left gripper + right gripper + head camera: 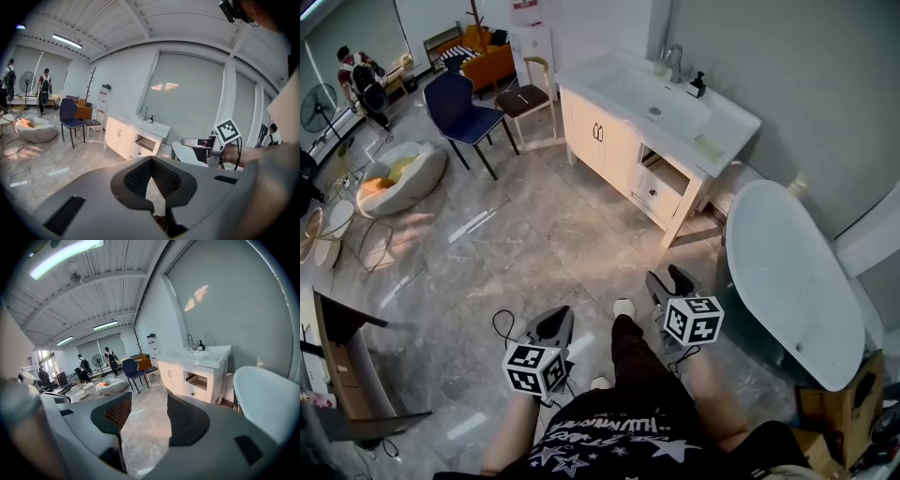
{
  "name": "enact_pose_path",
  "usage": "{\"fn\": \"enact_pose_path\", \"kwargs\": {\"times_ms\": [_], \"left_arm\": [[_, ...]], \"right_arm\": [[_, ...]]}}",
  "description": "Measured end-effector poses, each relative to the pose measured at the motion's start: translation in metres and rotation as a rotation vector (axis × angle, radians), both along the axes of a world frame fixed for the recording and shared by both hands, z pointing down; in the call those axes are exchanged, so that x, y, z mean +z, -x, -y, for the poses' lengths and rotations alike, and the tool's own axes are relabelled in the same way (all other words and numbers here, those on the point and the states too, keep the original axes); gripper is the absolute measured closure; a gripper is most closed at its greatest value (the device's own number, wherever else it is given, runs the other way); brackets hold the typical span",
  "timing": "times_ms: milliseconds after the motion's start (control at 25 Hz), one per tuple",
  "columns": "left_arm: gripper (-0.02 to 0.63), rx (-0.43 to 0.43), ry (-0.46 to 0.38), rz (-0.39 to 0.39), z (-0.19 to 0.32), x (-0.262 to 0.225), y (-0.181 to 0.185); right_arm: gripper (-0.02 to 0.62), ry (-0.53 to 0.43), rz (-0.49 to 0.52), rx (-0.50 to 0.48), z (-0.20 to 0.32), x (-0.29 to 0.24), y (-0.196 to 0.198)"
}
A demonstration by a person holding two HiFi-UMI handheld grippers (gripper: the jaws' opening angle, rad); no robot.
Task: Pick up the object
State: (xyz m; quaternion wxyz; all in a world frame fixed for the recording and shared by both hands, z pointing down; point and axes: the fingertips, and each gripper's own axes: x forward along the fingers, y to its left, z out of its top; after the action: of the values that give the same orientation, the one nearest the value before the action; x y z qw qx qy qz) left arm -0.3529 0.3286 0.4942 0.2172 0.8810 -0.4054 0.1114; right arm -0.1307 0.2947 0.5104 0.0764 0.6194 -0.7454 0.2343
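Grippers sit low in front of me, both over the grey marbled floor (534,234). L gripper (151,159): jaws pressed together at the tips, pinching nothing; only a thin wedge of floor shows behind the pads. R gripper (149,401): jaws spread wide, bare floor visible thru the gap, pads touching nothing.

In head view the L gripper is at left and the R gripper at right, each w/ its marker cube facing up. A white shoe (623,307) is on the floor between them, nearer the R one.

Pick target: can't tell which item is meant. Nothing I can single out lies near either set of jaws.

Ahead is a white vanity cabinet (614,141) w/ a sink basin, a faucet (673,61) and a dark soap bottle (697,84) on its top. One drawer (661,186) at its right end stands open. A white bathtub (787,272) is right of the vanity, near the R gripper. Left of the vanity are a blue chair (459,108) and a wooden chair (530,98), just beside each other. Further left is a round floor cushion (398,173). At far back-left are a standing fan (319,108) and a person w/ backpack (361,80).
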Motion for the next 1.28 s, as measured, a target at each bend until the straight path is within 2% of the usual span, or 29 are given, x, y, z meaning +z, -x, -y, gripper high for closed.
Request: {"fn": "enact_pose_path", "kwargs": {"times_ms": [160, 320, 640, 920, 1120, 1280], "left_arm": [[0.591, -0.012, 0.000, 0.035, 0.035, 0.008, -0.006], [0.591, -0.030, 0.019, 0.043, 0.092, 0.011, -0.019], [0.591, 0.018, 0.011, 0.068, 0.218, 0.004, -0.094], [0.591, 0.053, 0.016, 0.080, 0.305, 0.000, -0.156], [0.591, 0.065, -0.017, 0.079, 0.364, -0.005, -0.197], [0.591, 0.107, -0.027, 0.079, 0.392, -0.010, -0.227]], "right_arm": [[0.332, 0.027, 0.024, 0.000, 0.044, 0.018, -0.014], [0.328, 0.031, 0.039, -0.010, 0.104, 0.025, -0.030], [0.327, 0.022, 0.055, 0.008, 0.228, 0.020, -0.097], [0.328, 0.021, 0.067, 0.045, 0.312, 0.018, -0.163], [0.327, 0.010, 0.064, 0.075, 0.358, 0.013, -0.208], [0.327, 0.010, 0.063, 0.110, 0.373, 0.010, -0.235]]}}
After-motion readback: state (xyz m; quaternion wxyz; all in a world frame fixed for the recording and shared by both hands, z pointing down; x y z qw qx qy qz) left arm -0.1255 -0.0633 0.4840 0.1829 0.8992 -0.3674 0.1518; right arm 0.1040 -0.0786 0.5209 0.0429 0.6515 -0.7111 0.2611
